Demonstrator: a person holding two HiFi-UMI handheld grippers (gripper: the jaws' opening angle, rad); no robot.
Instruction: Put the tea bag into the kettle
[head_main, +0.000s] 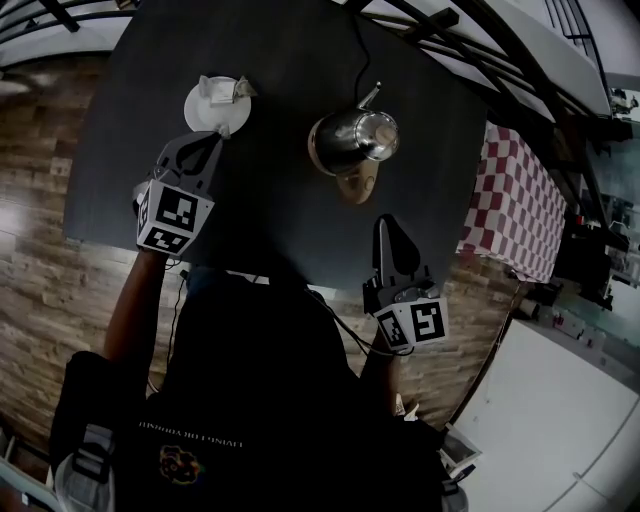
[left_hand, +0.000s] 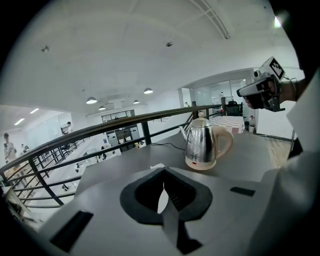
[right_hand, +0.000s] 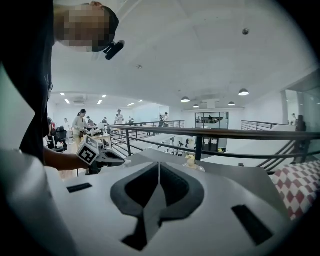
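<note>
Nearest the lens, the left tool has its jaws drawn together on a thin white piece, which shows as a sliver between the pads and pokes out crumpled at the tips. As far as can be told, that piece is the tea bag. From the head view, the tips sit at the near rim of a small white plate on the far left of the dark counter. More pale paper pieces lie on the plate, too small to tell apart.

To the right of the plate and well apart from it stands the kettle. It has a steel body and a cream handle and base. Its lid is on, its spout points far and its handle points near. A black cord runs from it toward the far edge.

The right tool is held in the air over the near right part of the counter, its jaws together with nothing between them. It points toward the kettle and is clear of it.

A black railing runs beyond the counter's far side. A red-and-white checked cloth lies to the right, and wood flooring shows on the left.
</note>
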